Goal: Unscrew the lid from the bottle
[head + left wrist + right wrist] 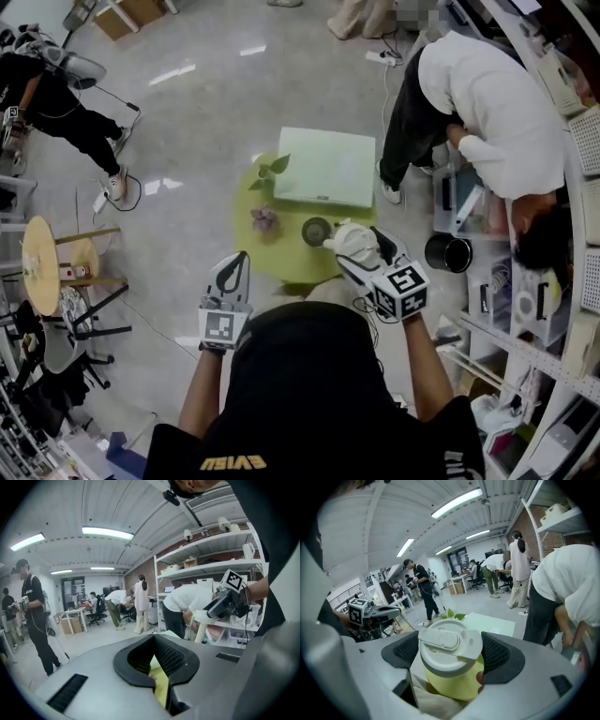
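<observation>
1. We see the bottle (452,679), yellow-green with a white flip lid (449,645) still on, held clear above the round green counter (281,264). It stands between the fingers of the right gripper (364,251), which are set wide and clasp it on both sides, high up near the lid.
2. The bottle's long axis runs roughly upright, across the line of the right fingers, with the lid end on top and open to a reach from above or from the left.
3. The left gripper (236,267) hangs to the left of the bottle, apart from it. Its fingers are closed tip to tip with nothing between them.
4. We judge that the left hand is the free one, so the lid falls to it. Its fingers would have to spread before they could fit round the lid.
5. With the lid on, the bottle's contents are hidden. A dark cup (316,230) stands on the counter just beside the bottle; we cannot tell what it holds.
</observation>
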`<state>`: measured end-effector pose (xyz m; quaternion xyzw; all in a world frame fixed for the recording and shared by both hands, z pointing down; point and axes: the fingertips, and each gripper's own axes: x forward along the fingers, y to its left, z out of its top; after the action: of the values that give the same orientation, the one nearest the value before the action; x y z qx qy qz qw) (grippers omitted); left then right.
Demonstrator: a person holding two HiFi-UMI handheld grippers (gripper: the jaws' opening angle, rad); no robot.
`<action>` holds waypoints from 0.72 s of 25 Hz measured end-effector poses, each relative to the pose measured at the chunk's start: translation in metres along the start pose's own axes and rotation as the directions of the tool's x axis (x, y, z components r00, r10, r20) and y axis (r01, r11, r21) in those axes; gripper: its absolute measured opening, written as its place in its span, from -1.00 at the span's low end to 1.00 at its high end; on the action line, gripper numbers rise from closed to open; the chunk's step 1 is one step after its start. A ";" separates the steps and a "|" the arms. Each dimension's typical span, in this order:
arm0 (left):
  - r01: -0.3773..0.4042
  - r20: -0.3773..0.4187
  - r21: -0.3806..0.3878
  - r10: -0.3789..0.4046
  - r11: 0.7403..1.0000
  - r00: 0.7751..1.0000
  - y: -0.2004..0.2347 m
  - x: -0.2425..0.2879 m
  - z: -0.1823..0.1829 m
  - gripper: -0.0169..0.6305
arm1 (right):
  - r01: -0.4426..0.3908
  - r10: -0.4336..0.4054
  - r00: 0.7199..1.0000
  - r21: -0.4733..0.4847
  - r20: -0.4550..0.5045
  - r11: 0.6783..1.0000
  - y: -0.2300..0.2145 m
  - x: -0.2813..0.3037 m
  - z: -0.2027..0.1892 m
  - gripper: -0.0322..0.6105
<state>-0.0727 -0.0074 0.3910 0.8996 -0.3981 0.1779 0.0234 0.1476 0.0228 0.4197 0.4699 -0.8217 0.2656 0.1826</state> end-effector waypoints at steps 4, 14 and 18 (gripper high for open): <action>0.000 0.049 -0.058 0.003 0.998 0.999 0.008 0.006 0.015 -0.90 | 0.060 -0.065 0.994 0.064 0.086 0.996 0.002 -0.020 0.011 0.32; -0.001 0.117 -0.090 0.012 0.996 0.993 0.002 0.016 0.028 -0.90 | 0.070 -0.079 0.989 0.068 0.128 0.995 0.001 -0.024 0.020 0.31; -0.024 0.134 -0.114 0.039 0.993 0.990 0.009 0.010 0.031 -0.90 | 0.048 -0.052 0.989 0.033 0.138 0.998 0.011 -0.018 0.041 0.31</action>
<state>-0.0643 -0.0262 0.3646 0.9006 -0.4222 0.0937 0.0437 0.1448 0.0140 0.3745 0.5103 -0.8165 0.2396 0.1245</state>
